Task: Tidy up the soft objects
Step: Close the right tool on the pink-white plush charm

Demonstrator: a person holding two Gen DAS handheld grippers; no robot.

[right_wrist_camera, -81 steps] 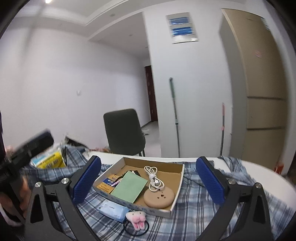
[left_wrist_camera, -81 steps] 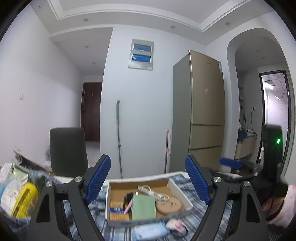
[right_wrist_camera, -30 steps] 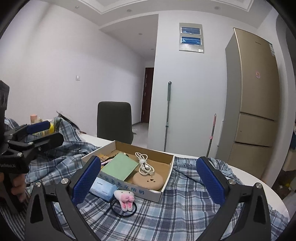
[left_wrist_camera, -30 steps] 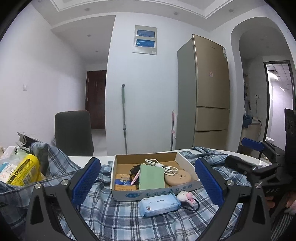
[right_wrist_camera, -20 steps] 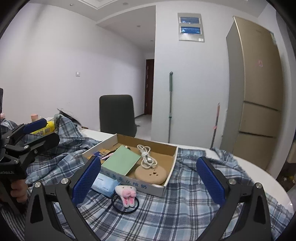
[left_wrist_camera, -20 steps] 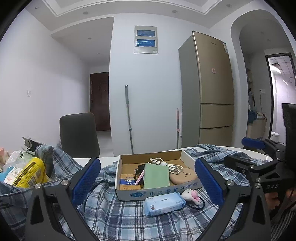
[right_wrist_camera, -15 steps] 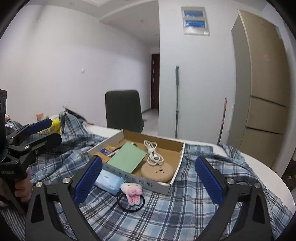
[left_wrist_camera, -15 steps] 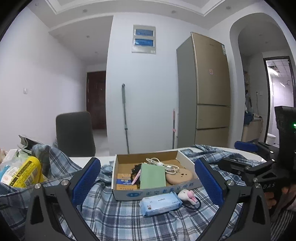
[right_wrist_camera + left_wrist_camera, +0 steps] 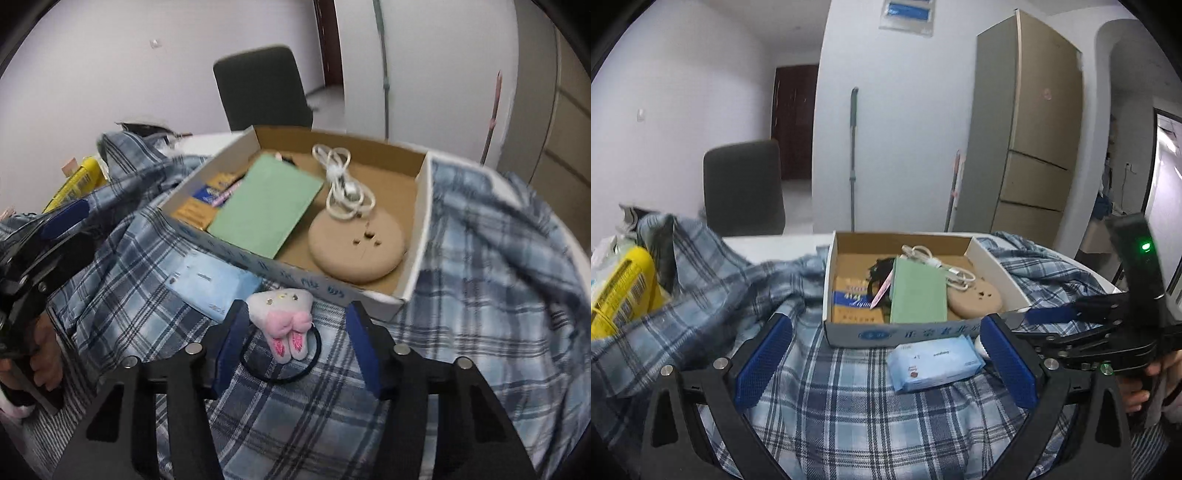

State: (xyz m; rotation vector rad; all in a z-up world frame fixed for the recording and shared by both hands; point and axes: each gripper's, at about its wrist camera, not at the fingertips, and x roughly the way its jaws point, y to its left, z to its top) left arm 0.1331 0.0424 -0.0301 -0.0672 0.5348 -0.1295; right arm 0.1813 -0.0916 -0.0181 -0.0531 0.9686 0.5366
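Note:
A plush bunny hair tie with a black elastic loop lies on the plaid cloth in front of a cardboard box. My right gripper is open, its blue pads on either side of the bunny, not touching it. A blue tissue pack lies left of the bunny, also in the left wrist view. My left gripper is open over the cloth, with the tissue pack between its pads. The box holds a green notebook, a white cable and a tan round pad.
A yellow packet sits at the far left under a fold of cloth. A dark chair, a mop and a tall fridge stand behind the table. The right gripper shows in the left wrist view.
My right gripper has dropped down and forward to straddle the bunny hair tie, and its jaws have narrowed. My left gripper has tilted down and closer to the tissue pack.

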